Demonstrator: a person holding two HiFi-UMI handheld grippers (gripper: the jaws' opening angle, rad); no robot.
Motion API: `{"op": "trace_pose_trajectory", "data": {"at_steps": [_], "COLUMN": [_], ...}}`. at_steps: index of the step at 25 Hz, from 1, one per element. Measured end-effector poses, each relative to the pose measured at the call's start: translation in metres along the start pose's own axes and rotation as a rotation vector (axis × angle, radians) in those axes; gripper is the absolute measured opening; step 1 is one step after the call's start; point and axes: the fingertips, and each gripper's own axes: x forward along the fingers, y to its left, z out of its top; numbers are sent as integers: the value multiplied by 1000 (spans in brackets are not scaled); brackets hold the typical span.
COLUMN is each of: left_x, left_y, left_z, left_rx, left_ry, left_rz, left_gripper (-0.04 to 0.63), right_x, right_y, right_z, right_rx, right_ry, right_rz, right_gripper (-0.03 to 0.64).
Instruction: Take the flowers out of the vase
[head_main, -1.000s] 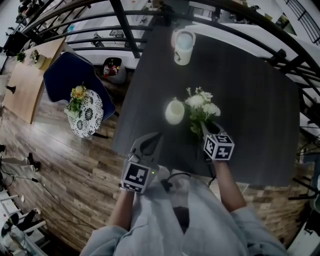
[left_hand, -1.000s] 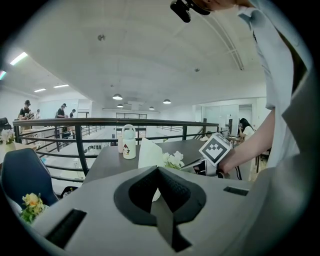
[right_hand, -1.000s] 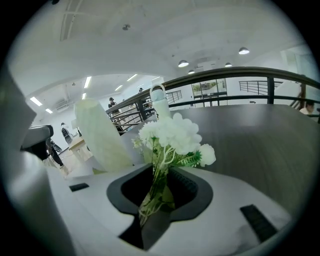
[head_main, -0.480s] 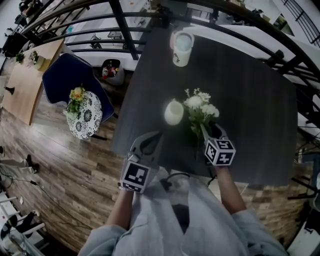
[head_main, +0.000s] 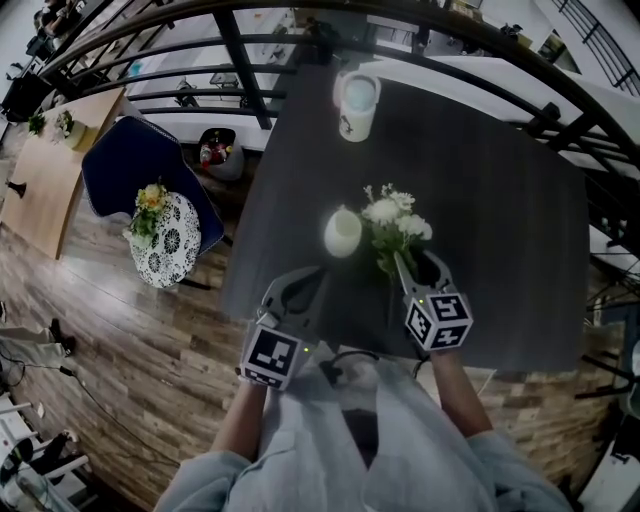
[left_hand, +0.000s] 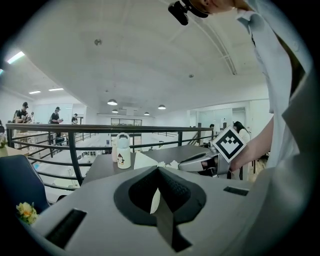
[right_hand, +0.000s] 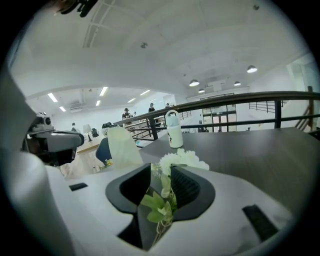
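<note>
The right tongs, which have just been closing, pinch the stems of the white flowers and hold the bunch over the dark surface, outside the pale vase that stands just beside it at 9 o'clock. The left tongs are pressed together and empty, at 7 o'clock of the vase. A white bottle stands toward the surface's 12 o'clock end.

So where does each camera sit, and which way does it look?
Head view: on the head, steeply down at the table; left gripper, right gripper, forearms show.
Left gripper view: along its shut jaws, toward the railing; right forearm shows.
Right gripper view: along its jaws, just closing, flowers between them.
All share the bottle.
</note>
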Motion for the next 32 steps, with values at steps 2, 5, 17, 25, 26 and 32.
{"op": "trace_pose_trajectory", "data": {"at_steps": [2, 5, 17, 25, 26, 32], "left_x": [0, -1, -8, -9, -10, -16], "left_y": [1, 3, 19, 11, 11, 10], "left_z": [3, 6, 39, 69, 72, 87], "left_rx": [6, 8, 8, 52, 52, 41], "left_ry": [-7, -14, -64, -118, -125, -166], "left_rz": [-4, -3, 38, 7, 6, 4], "left_gripper": [-9, -9, -9, -9, -9, -9], "right_x": [-4, -9, -29, -43, -45, -55], "right_y": [7, 17, 57, 80, 82, 92], "right_z": [12, 29, 77, 111, 115, 137], "right_rx": [-28, -36, -82, -133, -137, -161], "right_ry": [-29, -71, -181, -259, -271, -321], "right_rz": [13, 38, 154, 198, 200, 202], "right_gripper": [105, 29, 2, 0, 0, 0]}}
